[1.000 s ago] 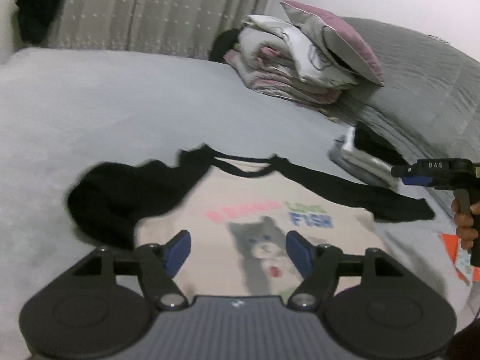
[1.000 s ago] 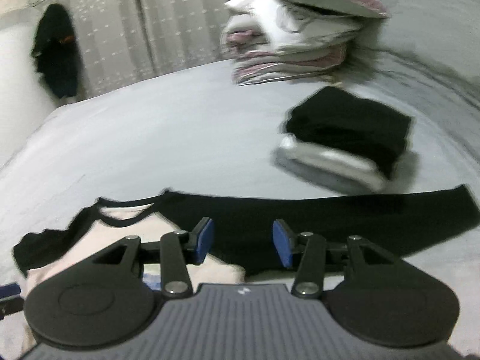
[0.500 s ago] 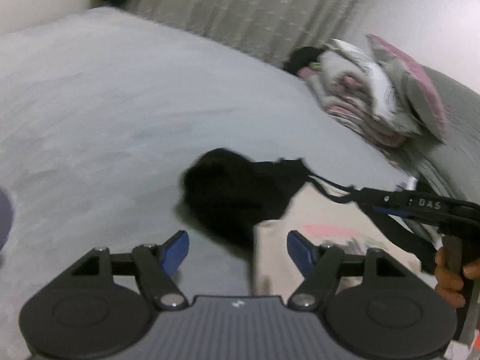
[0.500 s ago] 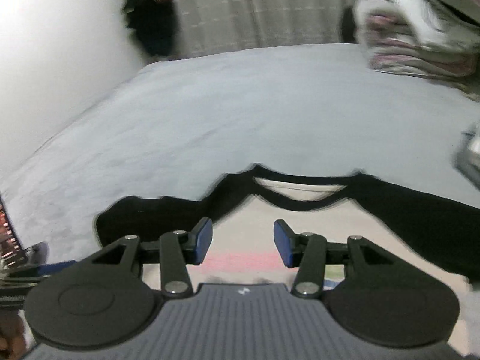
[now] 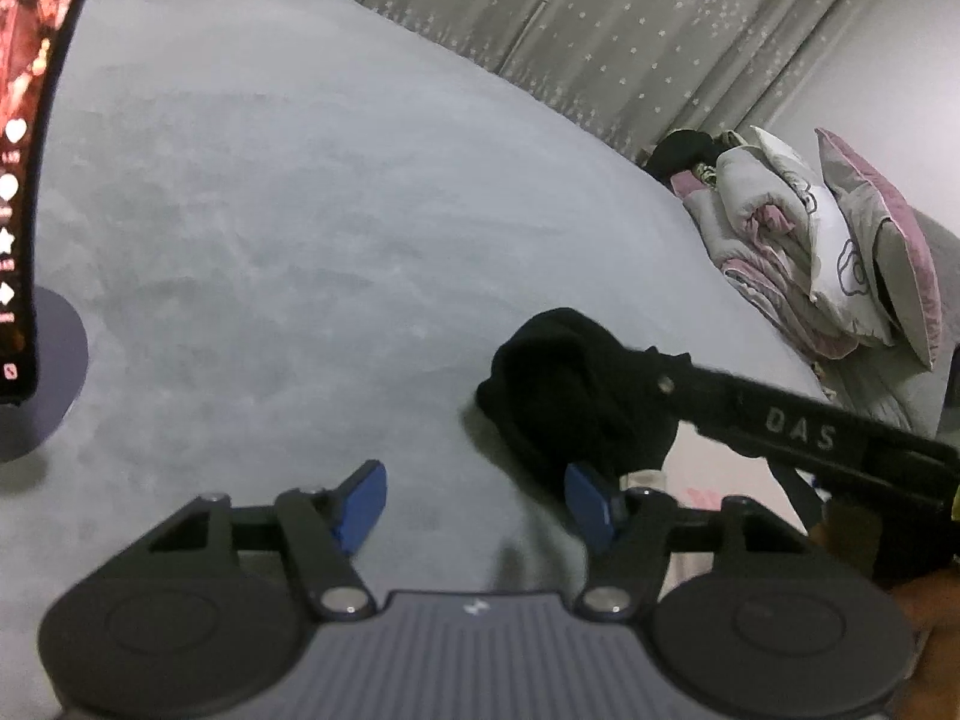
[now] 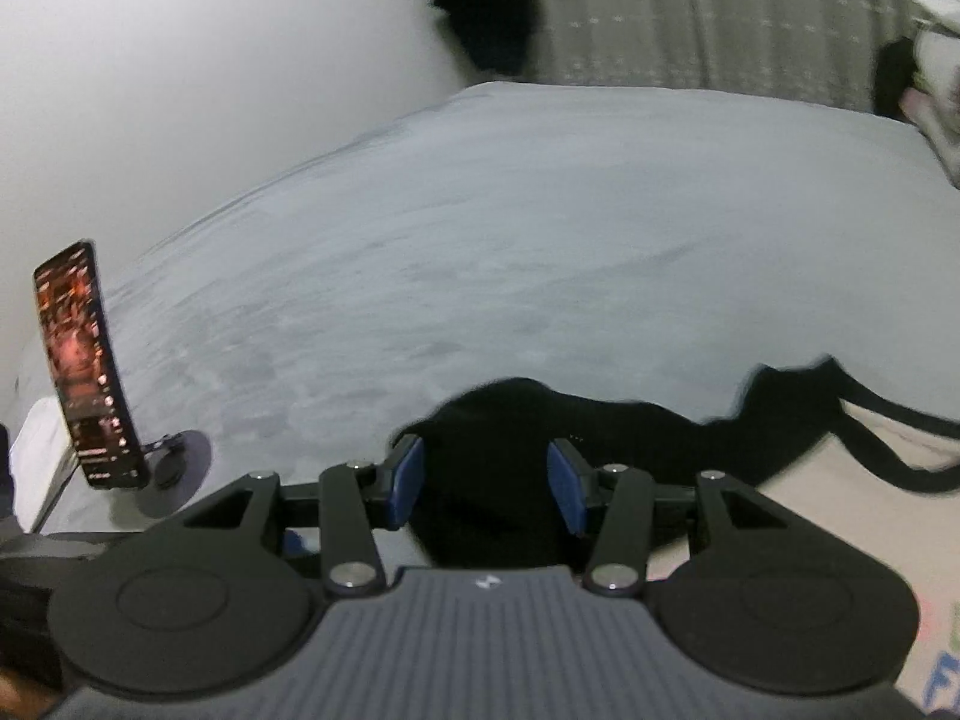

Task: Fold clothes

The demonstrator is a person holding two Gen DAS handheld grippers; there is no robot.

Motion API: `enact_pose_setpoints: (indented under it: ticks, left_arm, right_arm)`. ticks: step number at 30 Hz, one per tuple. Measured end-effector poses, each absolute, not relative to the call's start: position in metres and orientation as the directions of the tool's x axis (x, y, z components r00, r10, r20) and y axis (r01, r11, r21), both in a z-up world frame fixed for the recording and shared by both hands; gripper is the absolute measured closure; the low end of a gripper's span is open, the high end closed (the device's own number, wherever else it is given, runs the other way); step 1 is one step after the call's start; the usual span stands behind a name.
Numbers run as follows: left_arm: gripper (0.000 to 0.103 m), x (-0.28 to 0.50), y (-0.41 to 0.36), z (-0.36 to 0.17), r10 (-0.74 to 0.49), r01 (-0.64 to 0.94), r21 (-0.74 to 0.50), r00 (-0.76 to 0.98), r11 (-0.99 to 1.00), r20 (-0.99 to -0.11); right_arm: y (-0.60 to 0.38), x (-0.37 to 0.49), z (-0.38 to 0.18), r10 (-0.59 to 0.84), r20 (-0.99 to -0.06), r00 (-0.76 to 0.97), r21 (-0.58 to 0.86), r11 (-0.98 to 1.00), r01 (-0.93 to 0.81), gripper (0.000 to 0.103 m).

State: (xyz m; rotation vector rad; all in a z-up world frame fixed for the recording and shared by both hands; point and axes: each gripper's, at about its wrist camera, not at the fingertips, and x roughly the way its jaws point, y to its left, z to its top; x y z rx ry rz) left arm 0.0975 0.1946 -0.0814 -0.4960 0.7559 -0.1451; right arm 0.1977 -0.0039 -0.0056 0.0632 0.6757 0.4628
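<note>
Grey bedding (image 6: 540, 228) stretches ahead of both my grippers, with a lit phone (image 6: 84, 372) propped on its stand off to the left. Just ahead of my right gripper (image 6: 485, 483) lies the shirt (image 6: 840, 516): cream body off to the right, its black sleeve (image 6: 498, 420) bunched in a heap directly between my spread fingers, nothing pinched. My left gripper (image 5: 474, 501) is also spread and holds nothing, the same sleeve heap (image 5: 564, 384) just ahead and right of it. I judge the cloth light, limp and floppy; it will sag wherever unsupported. I'd grip the sleeve at its cuff end, though the cuff is buried in the bunch.
</note>
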Motion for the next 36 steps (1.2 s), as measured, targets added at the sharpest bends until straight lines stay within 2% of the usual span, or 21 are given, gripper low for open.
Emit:
enact_pose_setpoints:
  ticks: [6,12,14,16,20,26,30,33,36]
  left_arm:
    - [0.039,0.105,0.193,-0.083,-0.294,-0.053,-0.470,0.718,0.881,-0.631]
    - [0.040,0.111,0.188,-0.084,-0.269,-0.061,-0.438,0.710,0.897,-0.650]
    - [0.040,0.114,0.185,-0.084,-0.265,-0.056,-0.430,0.713,0.901,-0.648]
    - [0.040,0.116,0.182,-0.084,-0.263,-0.050,-0.425,0.717,0.904,-0.645]
    - [0.040,0.121,0.177,-0.085,-0.264,-0.036,-0.419,0.727,0.907,-0.634]
    - [0.040,0.127,0.167,-0.089,-0.321,0.028,-0.448,0.737,0.894,-0.594]
    - [0.040,0.128,0.162,-0.093,-0.398,0.081,-0.511,0.735,0.856,-0.550]
    - [0.045,0.132,0.153,-0.098,-0.479,0.119,-0.591,0.720,0.798,-0.502]
    - [0.049,0.136,0.139,-0.107,-0.556,0.153,-0.661,0.695,0.735,-0.457]
  right_arm:
    - [0.015,0.206,-0.007,0.475,-0.592,0.652,0.148,0.858,-0.491,0.053]
    - [0.017,0.219,-0.027,0.411,-0.632,0.657,0.103,0.885,-0.454,0.054]
    - [0.006,0.224,-0.037,0.428,-0.632,0.647,0.168,0.890,-0.424,0.087]
    - [-0.008,0.227,-0.045,0.445,-0.624,0.642,0.238,0.891,-0.387,0.091]
    - [-0.047,0.223,-0.047,0.508,-0.556,0.658,0.403,0.857,-0.320,0.092]
    - [-0.114,0.213,-0.053,0.523,-0.456,0.720,0.565,0.795,-0.220,0.092]
    - [-0.144,0.214,-0.057,0.518,-0.463,0.719,0.600,0.781,-0.175,0.092]
    - [-0.157,0.213,-0.057,0.483,-0.484,0.729,0.577,0.803,-0.149,0.092]
    - [-0.169,0.216,-0.066,0.489,-0.493,0.720,0.615,0.781,-0.109,0.092]
